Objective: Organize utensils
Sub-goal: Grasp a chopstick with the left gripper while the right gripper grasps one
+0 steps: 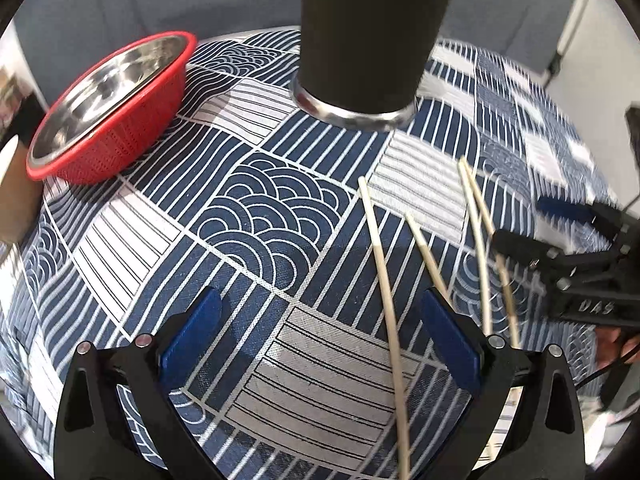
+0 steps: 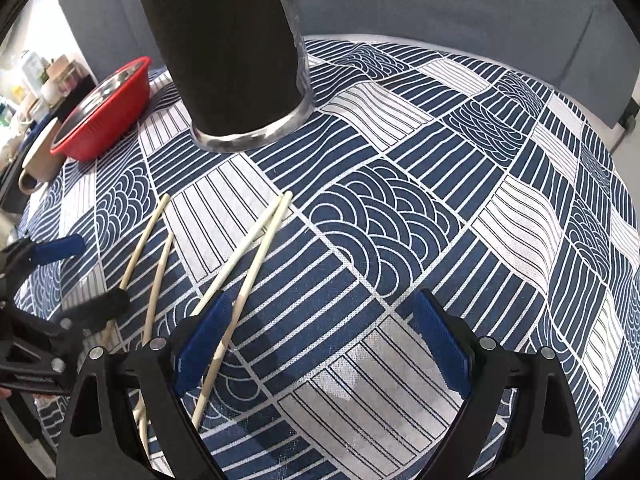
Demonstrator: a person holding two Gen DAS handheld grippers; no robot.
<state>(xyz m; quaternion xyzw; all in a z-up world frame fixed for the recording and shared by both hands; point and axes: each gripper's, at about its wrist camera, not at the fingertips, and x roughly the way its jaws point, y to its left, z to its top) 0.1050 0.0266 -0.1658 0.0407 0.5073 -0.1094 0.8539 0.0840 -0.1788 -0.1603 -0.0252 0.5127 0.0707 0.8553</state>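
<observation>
While four chopsticks (image 2: 256, 256) lie loose on the counter (image 2: 440, 208) before the black cup (image 2: 228, 52), your left gripper (image 1: 320, 340) and right gripper (image 2: 320, 344) hover with jaws spread, empty.

Each black gripper (image 1: 320, 332) has blue finger pads (image 1: 192, 332) and silver screws.

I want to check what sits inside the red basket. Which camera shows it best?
The left wrist view: the red perforated plastic basket is large and close there, and the shiny steel bowl nested inside it shows clearly. The right wrist view shows the same basket smaller, near the left edge, with only a sliver of the bowl visible.
</observation>
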